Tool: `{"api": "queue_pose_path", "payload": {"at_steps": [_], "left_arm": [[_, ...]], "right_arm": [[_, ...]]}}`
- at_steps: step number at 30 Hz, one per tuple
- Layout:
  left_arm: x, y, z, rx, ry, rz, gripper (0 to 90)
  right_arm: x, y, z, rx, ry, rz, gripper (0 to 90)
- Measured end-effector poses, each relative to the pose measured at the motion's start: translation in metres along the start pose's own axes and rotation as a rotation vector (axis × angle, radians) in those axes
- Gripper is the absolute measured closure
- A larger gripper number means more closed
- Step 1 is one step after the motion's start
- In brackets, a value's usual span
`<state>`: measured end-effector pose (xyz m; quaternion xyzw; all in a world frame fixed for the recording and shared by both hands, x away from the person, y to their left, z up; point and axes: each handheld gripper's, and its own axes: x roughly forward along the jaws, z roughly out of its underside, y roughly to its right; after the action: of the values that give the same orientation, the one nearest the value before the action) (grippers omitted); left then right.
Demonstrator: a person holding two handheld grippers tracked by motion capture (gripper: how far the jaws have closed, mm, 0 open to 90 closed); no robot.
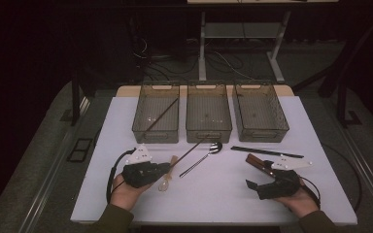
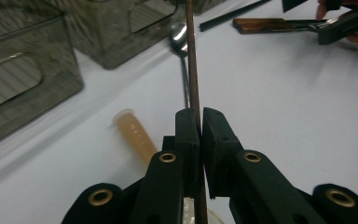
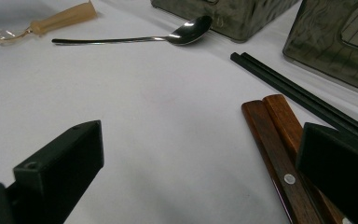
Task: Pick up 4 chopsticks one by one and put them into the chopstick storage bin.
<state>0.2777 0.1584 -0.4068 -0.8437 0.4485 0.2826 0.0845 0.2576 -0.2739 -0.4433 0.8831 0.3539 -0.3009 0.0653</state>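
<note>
Item in hand: thin brown wooden chopstick; clamped between the pads of the left hand-held gripper, jaws drawn together on it near its lower end; seen also in the high view, above the white table, just in front of the middle bin.

Handling, by judgement: very light; stiff along its length but slender enough to snap under side load; smooth and round, so apt to pivot or slide in a narrow pinch; hold near one end leaves most of the length free to swing; a hold nearer the middle likely steadier, though the end hold suits feeding the tip into a bin.

Axis and heading: long axis straight out along the jaws in the left gripper view; in the high view slanted from near-left to far-right, free tip toward the front wall of the middle smoky clear plastic bin; whether that tip touches the table cannot be told.

Nearby: matching brown chopstick leaning inside the left smoky clear plastic bin; steel spoon on the table, crossing under the held stick; clear plastic spoon with amber handle beside the left jaws; black chopstick pair; dark reddish wooden-handled utensils.

Right hand-held gripper: jaws wide apart, empty, one jaw beside the wooden handles.
</note>
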Motion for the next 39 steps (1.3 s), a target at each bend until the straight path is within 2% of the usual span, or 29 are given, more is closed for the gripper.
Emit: {"api": "queue_pose_path", "payload": {"at_steps": [22,27,34,39], "left_arm": [[-0.024,-0.044,0.011,-0.089,0.047,-0.166,85.3],[-0.025,-0.051,0.007,-0.080,0.062,-0.199,85.3],[-0.020,-0.060,0.002,-0.077,0.078,-0.214,85.3],[-0.020,-0.068,-0.002,-0.086,0.110,-0.228,85.4]], "right_arm": [[0.000,0.000,0.000,0.000,0.001,-0.002,0.5],[0.000,0.000,0.000,0.000,-0.001,0.001,0.5],[0.001,0.000,0.000,-0.002,-0.003,-0.002,0.5],[0.002,0.000,0.000,0.001,-0.003,-0.001,0.5]]}}
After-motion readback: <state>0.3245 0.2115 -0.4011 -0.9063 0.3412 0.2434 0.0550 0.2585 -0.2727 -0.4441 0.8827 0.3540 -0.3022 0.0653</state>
